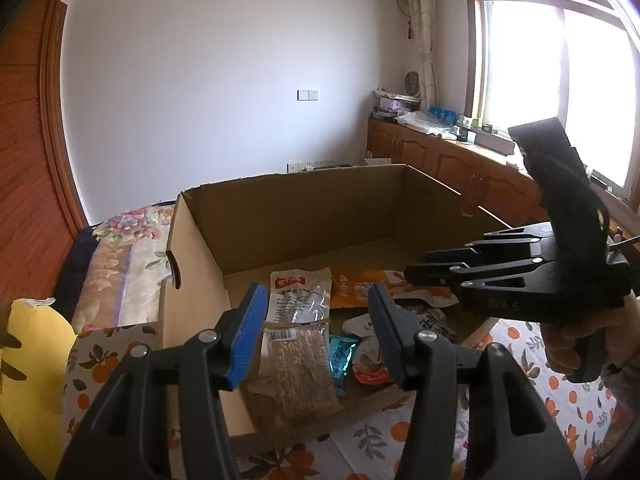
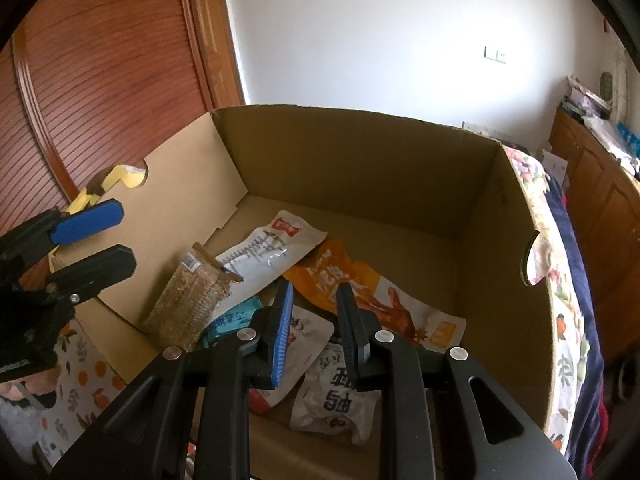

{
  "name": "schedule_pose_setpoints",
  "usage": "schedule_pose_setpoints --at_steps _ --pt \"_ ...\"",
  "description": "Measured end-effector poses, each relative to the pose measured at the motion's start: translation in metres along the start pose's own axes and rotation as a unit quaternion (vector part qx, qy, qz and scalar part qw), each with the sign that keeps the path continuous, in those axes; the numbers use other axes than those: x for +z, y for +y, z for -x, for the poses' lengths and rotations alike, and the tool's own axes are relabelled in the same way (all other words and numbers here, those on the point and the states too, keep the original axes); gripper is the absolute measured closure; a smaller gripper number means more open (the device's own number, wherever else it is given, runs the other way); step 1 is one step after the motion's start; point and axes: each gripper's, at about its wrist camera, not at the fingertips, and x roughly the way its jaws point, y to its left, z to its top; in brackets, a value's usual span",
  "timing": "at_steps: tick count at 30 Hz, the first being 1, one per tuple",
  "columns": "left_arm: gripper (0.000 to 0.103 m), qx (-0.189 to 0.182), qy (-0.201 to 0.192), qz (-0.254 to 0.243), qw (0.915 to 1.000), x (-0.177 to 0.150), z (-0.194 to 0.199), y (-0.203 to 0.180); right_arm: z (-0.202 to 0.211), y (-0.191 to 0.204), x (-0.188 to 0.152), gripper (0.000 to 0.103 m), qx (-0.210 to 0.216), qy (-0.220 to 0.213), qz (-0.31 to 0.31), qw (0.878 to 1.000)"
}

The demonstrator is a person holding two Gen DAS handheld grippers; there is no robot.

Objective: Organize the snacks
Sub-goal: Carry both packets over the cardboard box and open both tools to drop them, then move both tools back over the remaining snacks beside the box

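Several snack packets lie piled at the near end of the cardboard box; far end bare. Left gripper wide, right gripper narrower, both holding nothing. Sorting seemingly unfinished.

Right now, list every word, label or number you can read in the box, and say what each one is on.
No text can be quoted with certainty.
white packet: red label and large black Chinese characters, too distorted to read.
orange packet: white Chinese characters, blurred.
grey-white packet: big dark Chinese characters, upside down, not legible.
teal packet: print too small.
brown snack bar packet: barcode sticker, digits too small.
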Motion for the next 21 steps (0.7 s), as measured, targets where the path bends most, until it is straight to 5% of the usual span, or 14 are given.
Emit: schedule_pose_setpoints --at_steps 11,21 --pt "0.049 0.015 -0.003 -0.013 0.9998 0.000 0.034 -0.015 0.054 0.021 -0.002 0.082 -0.011 -0.050 0.025 0.998" --pt "0.048 0.030 -0.004 -0.012 0.9995 -0.020 0.078 -0.023 0.111 0.045 -0.041 0.081 0.014 -0.073 0.020 0.997"
